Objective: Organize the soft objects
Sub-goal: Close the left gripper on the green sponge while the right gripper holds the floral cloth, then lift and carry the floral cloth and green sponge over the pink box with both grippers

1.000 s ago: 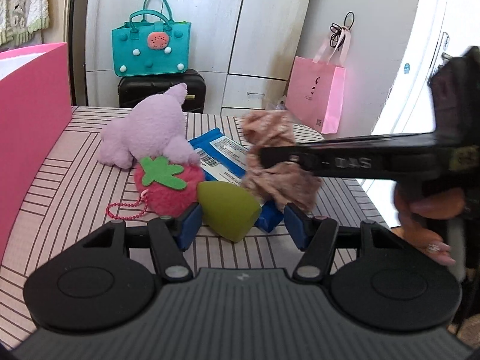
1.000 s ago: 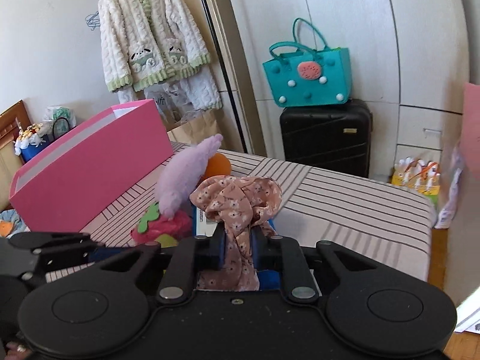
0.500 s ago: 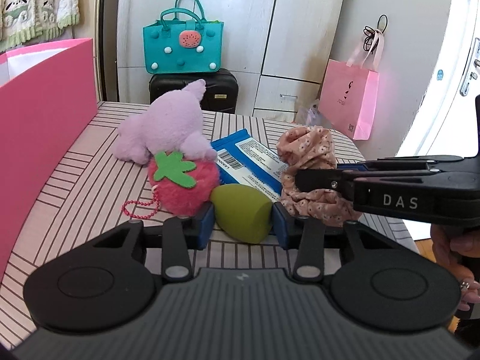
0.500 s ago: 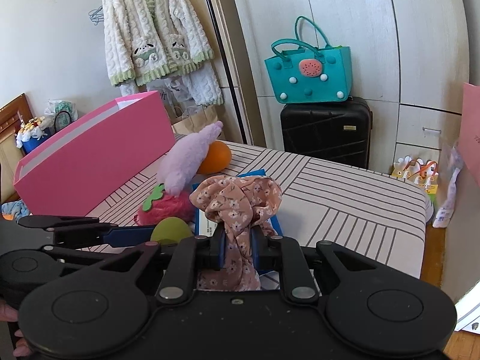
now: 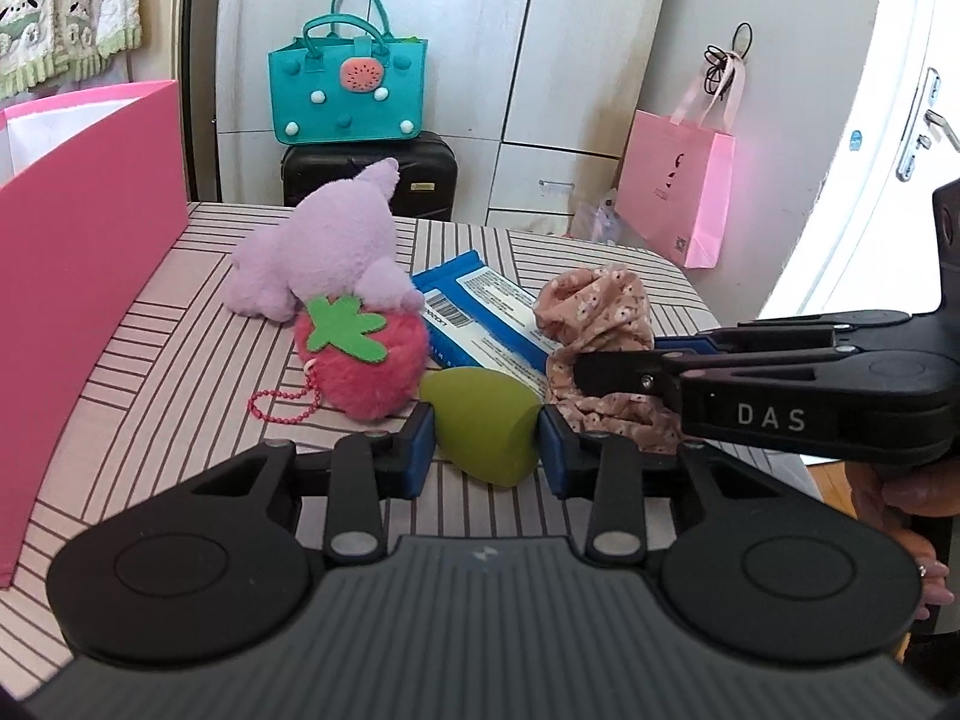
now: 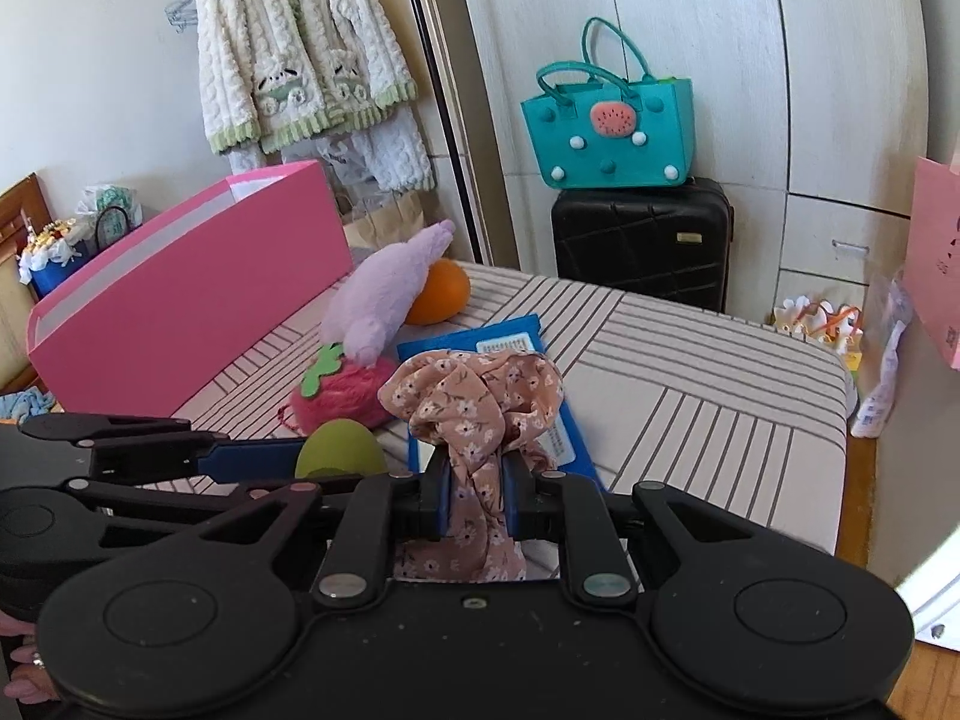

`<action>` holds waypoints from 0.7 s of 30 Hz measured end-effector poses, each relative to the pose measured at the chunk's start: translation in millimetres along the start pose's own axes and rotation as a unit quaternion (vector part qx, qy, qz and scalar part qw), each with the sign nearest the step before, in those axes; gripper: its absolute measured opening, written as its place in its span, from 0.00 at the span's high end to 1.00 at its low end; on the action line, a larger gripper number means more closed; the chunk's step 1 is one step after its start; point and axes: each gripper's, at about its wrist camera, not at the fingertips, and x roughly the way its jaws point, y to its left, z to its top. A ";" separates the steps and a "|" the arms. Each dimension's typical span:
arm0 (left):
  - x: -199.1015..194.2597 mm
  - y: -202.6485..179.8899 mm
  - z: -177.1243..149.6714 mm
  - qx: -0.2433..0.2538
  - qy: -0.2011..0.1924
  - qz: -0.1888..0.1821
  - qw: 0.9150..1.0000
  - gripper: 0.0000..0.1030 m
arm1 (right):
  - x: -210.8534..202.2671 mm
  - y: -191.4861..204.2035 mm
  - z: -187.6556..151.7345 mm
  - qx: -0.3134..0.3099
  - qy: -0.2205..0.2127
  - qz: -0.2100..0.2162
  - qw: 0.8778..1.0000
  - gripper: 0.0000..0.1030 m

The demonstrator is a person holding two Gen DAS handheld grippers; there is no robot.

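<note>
"DAS" in white on right gripper [image 5: 576,369]

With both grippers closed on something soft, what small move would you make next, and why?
Probably lift both straight up: the left gripper pinches the green sponge, the right gripper clamps the floral scrunchie, and the open pink box waits to the left.

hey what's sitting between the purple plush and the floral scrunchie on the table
A blue packet lies flat between the purple plush and the floral scrunchie; the left wrist view shows it best.
</note>
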 end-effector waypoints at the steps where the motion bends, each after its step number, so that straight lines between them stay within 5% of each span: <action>1: -2.0 0.3 0.6 0.001 0.004 -0.003 1.000 0.66 | -1.4 2.0 0.0 0.002 0.004 -0.006 1.000 0.81; 21: -54.8 17.8 7.9 0.067 0.065 -0.095 0.991 0.66 | -44.6 51.6 -8.7 0.010 0.059 -0.042 0.997 0.79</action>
